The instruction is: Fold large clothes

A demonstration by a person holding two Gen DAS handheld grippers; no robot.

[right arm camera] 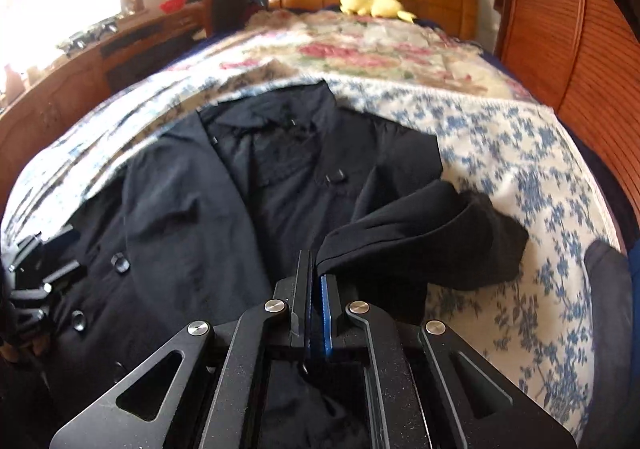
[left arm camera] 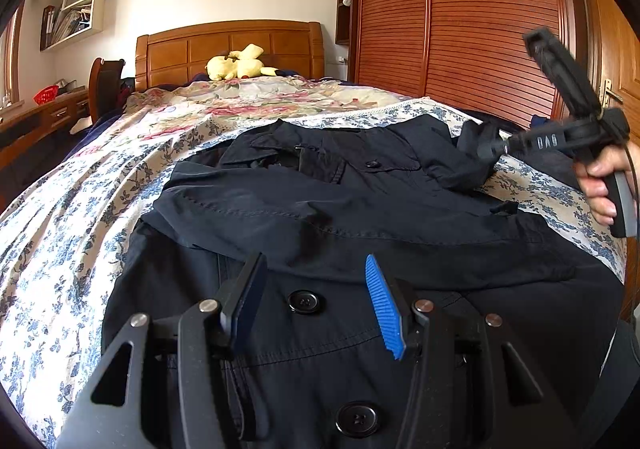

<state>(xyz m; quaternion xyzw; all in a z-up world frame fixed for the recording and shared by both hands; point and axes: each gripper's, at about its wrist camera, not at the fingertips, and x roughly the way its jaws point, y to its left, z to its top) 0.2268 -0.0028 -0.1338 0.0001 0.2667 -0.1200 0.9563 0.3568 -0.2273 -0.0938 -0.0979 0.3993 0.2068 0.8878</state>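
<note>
Dark navy coat lies spread across the foot half of the bed, on my blue-flowered sheet, collar toward the wooden headboard. Its left sleeve is already laid across the chest as a broad band. The coat's left edge runs well inside the sheet's border, so I have bare sheet to that side before the desk. Past the collar, the pink-flowered quilt stretches open up to a yellow plush toy, with nothing standing in between.

My left gripper hovers low over the buttoned front, jaws spread with nothing between them; one large button shows in the gap and another sits nearer the camera. I cannot tell whether the fingertips touch the cloth.

My right gripper has its jaws pressed together, pinching the cuff end of the right sleeve, which is lifted and bunched above the coat's right edge. From the left wrist camera I see that tool at the far right, a hand wrapped round its handle. On that side the room is tight: only a strip of sheet separates the coat from the bed's edge, and the slatted wardrobe doors stand close beyond.
</note>
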